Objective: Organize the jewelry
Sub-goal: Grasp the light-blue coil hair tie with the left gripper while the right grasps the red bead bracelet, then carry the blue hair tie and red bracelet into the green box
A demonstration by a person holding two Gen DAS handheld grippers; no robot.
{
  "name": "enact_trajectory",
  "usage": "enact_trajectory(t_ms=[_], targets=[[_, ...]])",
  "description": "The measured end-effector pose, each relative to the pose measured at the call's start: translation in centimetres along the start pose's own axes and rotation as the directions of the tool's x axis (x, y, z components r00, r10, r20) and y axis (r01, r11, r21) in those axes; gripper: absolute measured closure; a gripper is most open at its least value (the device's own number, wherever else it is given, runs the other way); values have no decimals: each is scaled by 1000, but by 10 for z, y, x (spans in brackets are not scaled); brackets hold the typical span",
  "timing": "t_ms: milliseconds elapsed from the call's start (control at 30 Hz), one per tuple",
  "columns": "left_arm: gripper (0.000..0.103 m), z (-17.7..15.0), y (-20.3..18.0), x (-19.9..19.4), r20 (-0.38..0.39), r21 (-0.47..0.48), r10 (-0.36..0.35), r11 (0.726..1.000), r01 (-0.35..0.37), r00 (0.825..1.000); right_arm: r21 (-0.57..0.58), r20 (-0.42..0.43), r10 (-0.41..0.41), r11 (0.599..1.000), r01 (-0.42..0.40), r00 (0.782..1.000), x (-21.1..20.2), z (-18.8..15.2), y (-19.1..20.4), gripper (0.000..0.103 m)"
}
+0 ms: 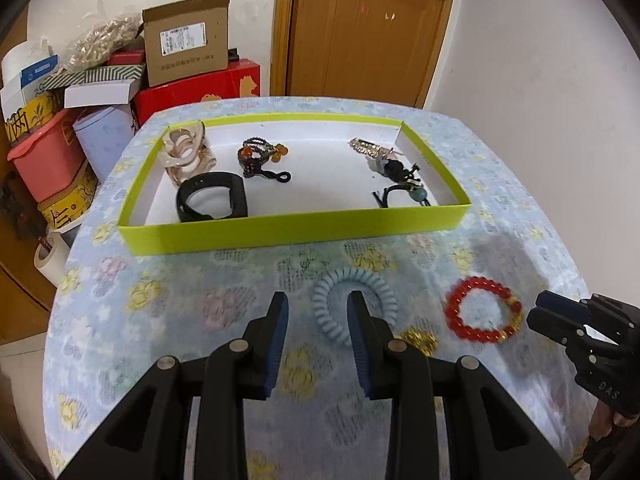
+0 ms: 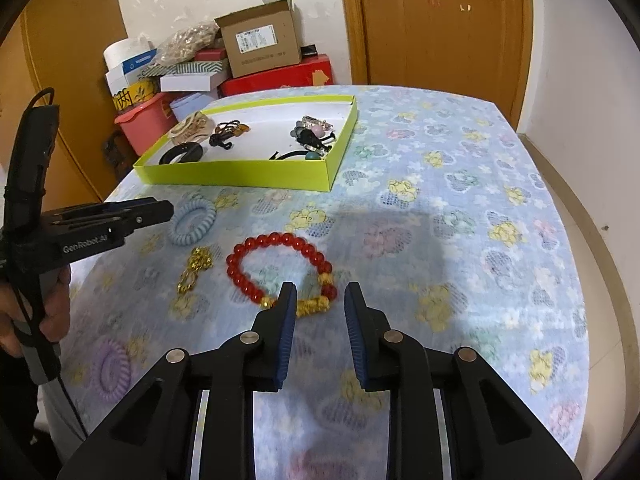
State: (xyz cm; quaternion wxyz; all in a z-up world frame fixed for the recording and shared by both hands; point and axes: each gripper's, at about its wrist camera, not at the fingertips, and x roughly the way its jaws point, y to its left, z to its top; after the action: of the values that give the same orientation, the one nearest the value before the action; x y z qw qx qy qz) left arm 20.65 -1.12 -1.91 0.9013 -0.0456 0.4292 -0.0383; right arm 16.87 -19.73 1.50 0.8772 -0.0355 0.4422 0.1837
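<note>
A lime-green tray (image 1: 296, 229) (image 2: 240, 171) at the table's far side holds a black band (image 1: 211, 198), a beige clip (image 1: 186, 152), a beaded piece (image 1: 260, 156) and dark hair ties (image 1: 396, 176). My left gripper (image 1: 318, 304) is open just above the table, its jaws astride the left part of a light-blue coil hair tie (image 1: 352, 300) (image 2: 192, 220). My right gripper (image 2: 320, 294) is open over the near side of a red bead bracelet (image 2: 276, 268) (image 1: 482, 312). A gold chain (image 2: 196, 268) lies between the two. A purple coil tie (image 2: 110, 364) lies at the near left.
The table carries a blue floral cloth (image 2: 460, 208). Boxes and tubs (image 1: 100, 80) are stacked behind the table's left side, beside a wooden door (image 1: 360, 28). A tape roll (image 1: 50, 256) sits off the table's left edge.
</note>
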Motion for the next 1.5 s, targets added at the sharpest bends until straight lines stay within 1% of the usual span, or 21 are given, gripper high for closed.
enact_trajectory(t_ms=[133,167,267,367,567,633,667,733,800,900,967,1167,1500], targets=[[71,3,-4,13,-28,14,23,1000,-22,999,-4,-15,1,1000,-1,1000,8,4,0,79],[72,2,-4,15,-35,20,32,999,-31,999,-11,-18,-3,1000,2,1000,10,6,1,82],[79,1,-8,18,-30,44,67,997,-66,997,-51,-27,-22,998,21,999,13,10,5,86],[81,1,-11,20,-30,69,86,994,-84,996,-82,-67,-25,996,19,997,24,14,7,90],[81,3,-13,22,-41,112,85,991,-80,996,-192,-101,-50,981,30,994,33,24,14,90],[87,4,-14,22,-38,117,76,991,-71,996,-209,-98,-47,978,26,994,34,24,17,94],[93,4,-14,22,-36,119,66,991,-61,997,-216,-92,-53,976,32,994,34,23,18,94],[93,4,-18,22,-27,133,75,989,-71,997,-220,-80,-60,975,41,995,33,22,20,94],[94,3,-19,22,-20,140,77,987,-74,997,-205,-71,-44,978,29,997,31,20,19,94],[94,2,-15,19,-23,109,43,993,-40,999,-204,-43,-49,978,40,998,23,19,21,94],[94,1,-12,14,-9,93,32,995,-31,999,-206,-13,-51,977,47,999,14,21,22,94],[94,3,-10,-13,51,80,5,997,-9,999,-214,55,-55,975,65,997,-10,31,27,94],[94,12,-11,-51,115,74,-23,997,14,993,-237,119,-37,969,65,992,-38,42,35,94]])
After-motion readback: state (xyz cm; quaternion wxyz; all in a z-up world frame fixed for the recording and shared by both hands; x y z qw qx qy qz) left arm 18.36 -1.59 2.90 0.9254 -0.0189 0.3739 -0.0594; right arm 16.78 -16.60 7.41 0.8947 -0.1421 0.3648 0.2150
